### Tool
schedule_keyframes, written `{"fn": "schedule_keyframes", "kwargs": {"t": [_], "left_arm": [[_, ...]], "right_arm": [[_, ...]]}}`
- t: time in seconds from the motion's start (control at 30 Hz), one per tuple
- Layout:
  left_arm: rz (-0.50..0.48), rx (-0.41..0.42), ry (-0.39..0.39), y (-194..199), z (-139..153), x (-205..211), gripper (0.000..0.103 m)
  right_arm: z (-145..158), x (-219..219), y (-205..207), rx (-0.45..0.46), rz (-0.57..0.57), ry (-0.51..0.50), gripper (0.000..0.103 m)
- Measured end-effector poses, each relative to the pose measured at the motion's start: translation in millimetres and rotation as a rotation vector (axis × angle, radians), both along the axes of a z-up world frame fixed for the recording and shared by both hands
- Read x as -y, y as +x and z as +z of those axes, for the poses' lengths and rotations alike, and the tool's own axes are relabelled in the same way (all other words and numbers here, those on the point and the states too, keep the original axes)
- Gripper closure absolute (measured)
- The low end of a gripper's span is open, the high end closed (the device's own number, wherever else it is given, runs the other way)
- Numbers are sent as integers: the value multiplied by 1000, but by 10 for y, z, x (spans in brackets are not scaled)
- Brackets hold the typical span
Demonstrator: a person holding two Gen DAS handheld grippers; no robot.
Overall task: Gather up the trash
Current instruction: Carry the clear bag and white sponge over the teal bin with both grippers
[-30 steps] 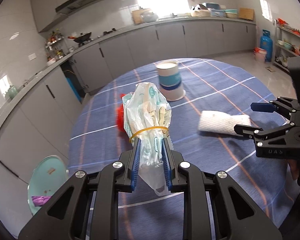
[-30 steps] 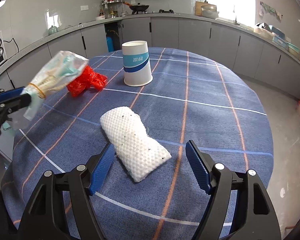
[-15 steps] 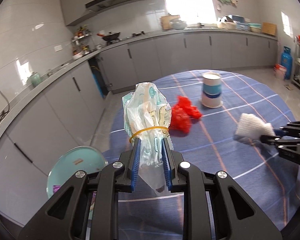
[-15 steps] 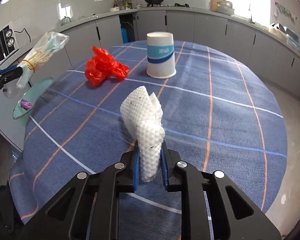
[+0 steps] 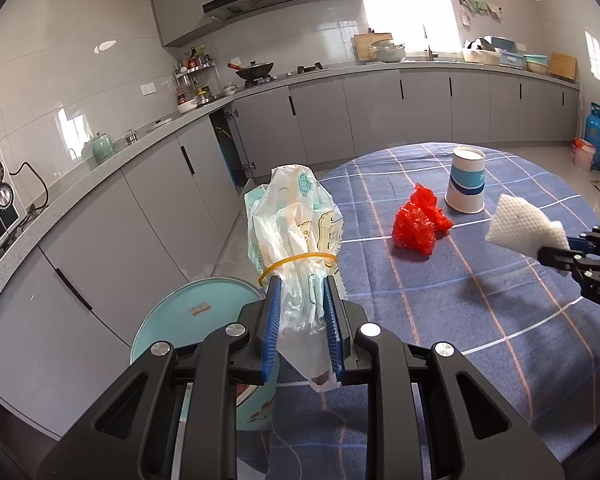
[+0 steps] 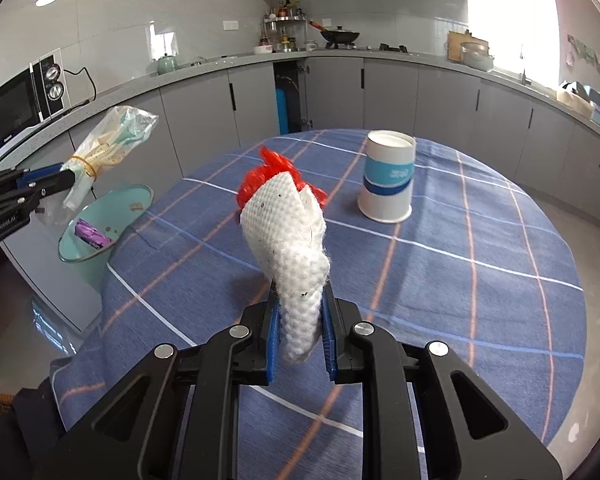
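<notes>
My left gripper (image 5: 302,292) is shut on a clear plastic wrapper bundle (image 5: 296,224) bound with a yellow rubber band, held in the air above a teal trash bin (image 5: 188,320) beside the table. The same bundle (image 6: 108,144) and bin (image 6: 104,216) show at the left of the right wrist view. My right gripper (image 6: 300,308) is shut on a white crumpled paper towel (image 6: 288,236), lifted off the table; the towel (image 5: 524,228) appears at the right in the left wrist view. A red plastic bag (image 5: 418,220) lies on the blue checked tablecloth (image 5: 480,300).
An upside-down white and blue paper cup (image 6: 388,176) stands on the table behind the red bag. A purple wrapper (image 6: 94,234) lies inside the bin. Grey kitchen cabinets (image 5: 340,116) ring the room, with a microwave (image 6: 16,100) on the counter at left.
My right gripper closed on the paper towel and lifted it off the table. My left gripper carried the wrapper bundle leftward, from over the table to above the teal bin.
</notes>
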State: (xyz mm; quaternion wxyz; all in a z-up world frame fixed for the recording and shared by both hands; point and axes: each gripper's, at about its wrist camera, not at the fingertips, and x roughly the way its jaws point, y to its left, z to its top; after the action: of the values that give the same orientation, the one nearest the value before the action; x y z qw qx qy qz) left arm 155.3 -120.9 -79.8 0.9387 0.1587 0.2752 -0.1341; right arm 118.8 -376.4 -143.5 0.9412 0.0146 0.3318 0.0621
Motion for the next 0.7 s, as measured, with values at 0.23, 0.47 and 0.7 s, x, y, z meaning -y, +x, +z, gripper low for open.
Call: {"fn": "schedule_keyframes", "kwargs": {"t": [0.23,0.47,0.7], "left_arm": [[23,7,7,17,3,-133,81],[46,3,11,62,-30,-259,81],[79,14,10,101,-7,-424,81]], "right_arm": [[115,-180,128,42,17,20,84],[224,-375,254,66,46,27,84],[281,-565,405,83,76,30,84]]}}
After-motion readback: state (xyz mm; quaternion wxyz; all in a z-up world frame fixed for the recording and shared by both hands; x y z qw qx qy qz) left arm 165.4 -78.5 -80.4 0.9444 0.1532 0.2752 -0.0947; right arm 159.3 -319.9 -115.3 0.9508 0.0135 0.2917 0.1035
